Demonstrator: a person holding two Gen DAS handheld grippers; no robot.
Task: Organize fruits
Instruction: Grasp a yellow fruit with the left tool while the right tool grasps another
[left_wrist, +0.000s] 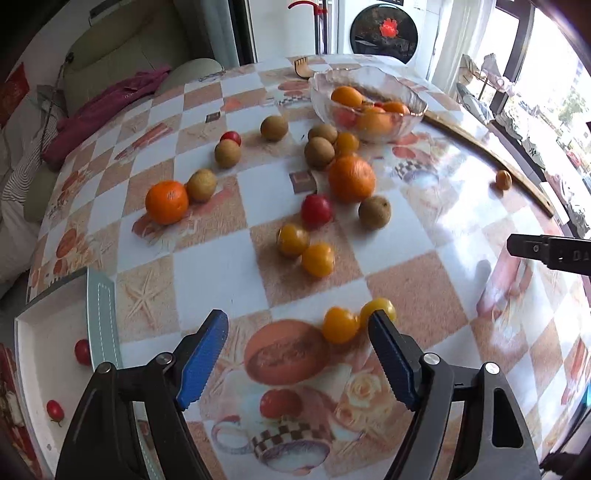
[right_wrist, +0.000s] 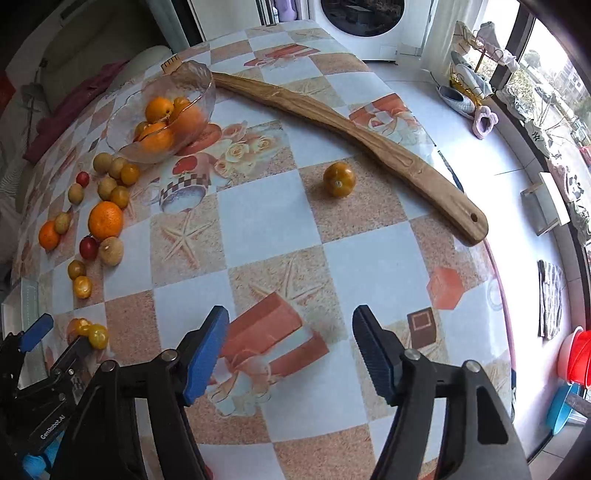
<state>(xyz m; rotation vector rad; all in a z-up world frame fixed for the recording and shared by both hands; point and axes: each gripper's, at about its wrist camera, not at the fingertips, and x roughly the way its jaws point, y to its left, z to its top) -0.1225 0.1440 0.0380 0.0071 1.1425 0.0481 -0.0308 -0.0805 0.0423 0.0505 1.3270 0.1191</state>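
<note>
Both tongs spread and empty: left gripper (left_wrist: 297, 354) hangs beside two yellow tomatoes (left_wrist: 340, 325), seemingly the nearer target; centre over one before closing; right gripper (right_wrist: 291, 350) over bare table (right_wrist: 369, 258).

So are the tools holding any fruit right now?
No. The left tool and the right tool are both open with nothing between their fingers. The fruit lies on the table.

Round table's glossy cloth (right_wrist: 266, 221): checkered white and speckled tan squares, orange starfish, gift-box and teacup prints. Clear ribbed glass bowl (left_wrist: 369, 83) holds orange citrus. Beside that bowl: olive-brown round fruits (left_wrist: 274, 127), orange mandarins (left_wrist: 351, 178), red (left_wrist: 316, 209) and yellow cherry tomatoes (left_wrist: 317, 259). Grippers: black bodies, blue ribbed pads (left_wrist: 201, 360).
</note>
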